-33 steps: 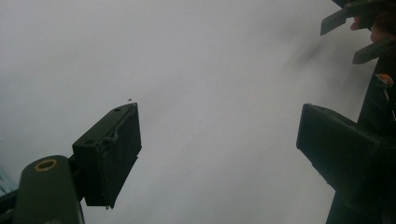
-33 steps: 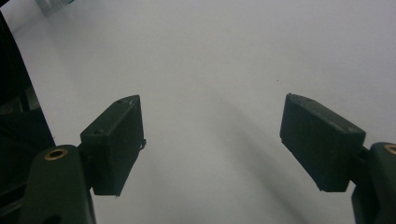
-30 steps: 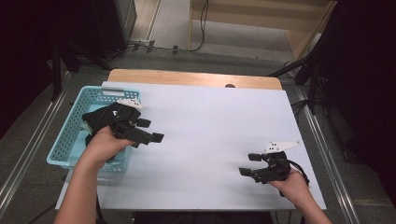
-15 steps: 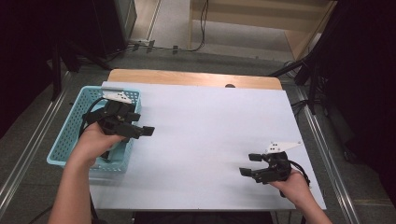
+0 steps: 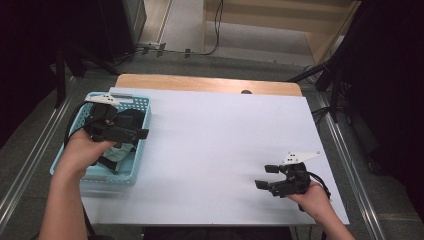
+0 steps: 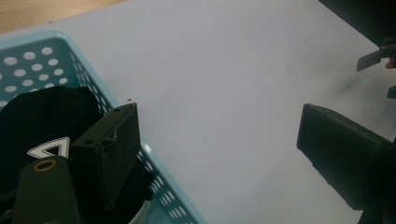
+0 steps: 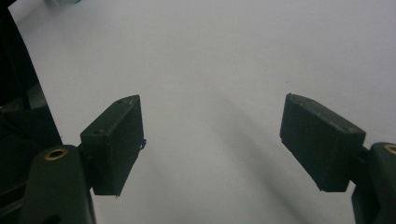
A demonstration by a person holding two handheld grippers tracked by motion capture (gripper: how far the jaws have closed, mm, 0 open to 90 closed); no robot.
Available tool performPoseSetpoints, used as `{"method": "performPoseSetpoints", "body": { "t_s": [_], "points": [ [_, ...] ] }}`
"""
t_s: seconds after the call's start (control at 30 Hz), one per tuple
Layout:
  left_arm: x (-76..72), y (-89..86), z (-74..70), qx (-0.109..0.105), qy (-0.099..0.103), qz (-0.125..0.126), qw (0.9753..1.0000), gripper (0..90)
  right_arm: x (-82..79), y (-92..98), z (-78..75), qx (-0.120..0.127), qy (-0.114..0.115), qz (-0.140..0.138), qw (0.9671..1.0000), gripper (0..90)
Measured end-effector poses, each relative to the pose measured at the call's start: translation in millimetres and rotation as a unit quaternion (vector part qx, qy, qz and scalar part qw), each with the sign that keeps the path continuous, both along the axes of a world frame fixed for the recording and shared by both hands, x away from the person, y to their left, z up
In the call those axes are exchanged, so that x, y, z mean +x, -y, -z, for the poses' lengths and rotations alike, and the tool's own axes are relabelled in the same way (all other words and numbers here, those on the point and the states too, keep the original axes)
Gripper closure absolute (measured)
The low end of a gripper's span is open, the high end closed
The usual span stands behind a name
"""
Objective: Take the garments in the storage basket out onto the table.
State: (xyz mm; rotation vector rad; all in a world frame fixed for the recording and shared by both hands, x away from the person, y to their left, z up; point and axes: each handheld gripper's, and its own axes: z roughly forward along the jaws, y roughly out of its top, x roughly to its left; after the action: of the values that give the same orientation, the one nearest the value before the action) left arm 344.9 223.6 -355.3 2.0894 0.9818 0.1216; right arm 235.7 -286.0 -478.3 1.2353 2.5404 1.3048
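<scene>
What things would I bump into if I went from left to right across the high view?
Light blue perforated plastic basket with dark cloth inside, and the left hand-held gripper over it → bare white rectangular tabletop → right hand-held gripper, jaws open, low over the table near its front right corner.

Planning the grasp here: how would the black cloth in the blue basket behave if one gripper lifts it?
The black cloth lies bunched in the blue basket, so it is probably floppy and would drape. It looks light. The left gripper, jaws open above it, may pinch just one fold.
</scene>
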Motion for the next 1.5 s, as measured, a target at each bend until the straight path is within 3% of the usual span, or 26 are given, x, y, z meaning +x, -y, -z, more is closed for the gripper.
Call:
{"method": "performPoseSetpoints", "body": {
  "t_s": [0.17, 0.33, 0.47, 0.83, 1.13, 1.3, 1.5],
  "points": [
    [-0.8, -8.4, -0.6, 0.009, 0.007, -0.009, 0.9999, 14.2, -0.5, -0.8, -0.1, -0.001, 0.0, -0.002, 1.0, 20.0],
    [-0.8, -20.8, -2.1, -0.001, 0.014, -0.027, 0.9995, 13.3, -0.5, -0.4, -0.1, 0.0, 0.002, -0.001, 1.0, 20.0],
    [0.6, -32.0, -0.6, 0.007, 0.01, -0.055, 0.9984, 0.5, 0.0, 0.5, -0.2, -0.001, 0.001, 0.001, 1.0, 20.0],
    [-4.1, -50.4, 6.5, -0.009, 0.008, -0.079, 0.9968, 0.0, -0.5, 2.2, -1.3, -0.001, 0.001, 0.007, 1.0, 20.0],
    [-12.2, -69.2, 15.7, 0.0, 0.015, -0.123, 0.9923, 0.2, 8.0, -2.0, -1.4, -0.001, 0.004, -0.004, 1.0, 20.0],
    [-13.1, -76.5, 23.9, -0.008, 0.003, -0.14, 0.9901, 0.2, 10.3, -7.9, -1.7, -0.004, 0.007, -0.019, 0.9998, 20.0],
    [-9.1, -85.9, 40.9, -0.01, -0.021, -0.168, 0.9856, 0.2, 13.1, -10.6, -1.2, -0.001, 0.004, -0.022, 0.9997, 20.0]
  ]
}}
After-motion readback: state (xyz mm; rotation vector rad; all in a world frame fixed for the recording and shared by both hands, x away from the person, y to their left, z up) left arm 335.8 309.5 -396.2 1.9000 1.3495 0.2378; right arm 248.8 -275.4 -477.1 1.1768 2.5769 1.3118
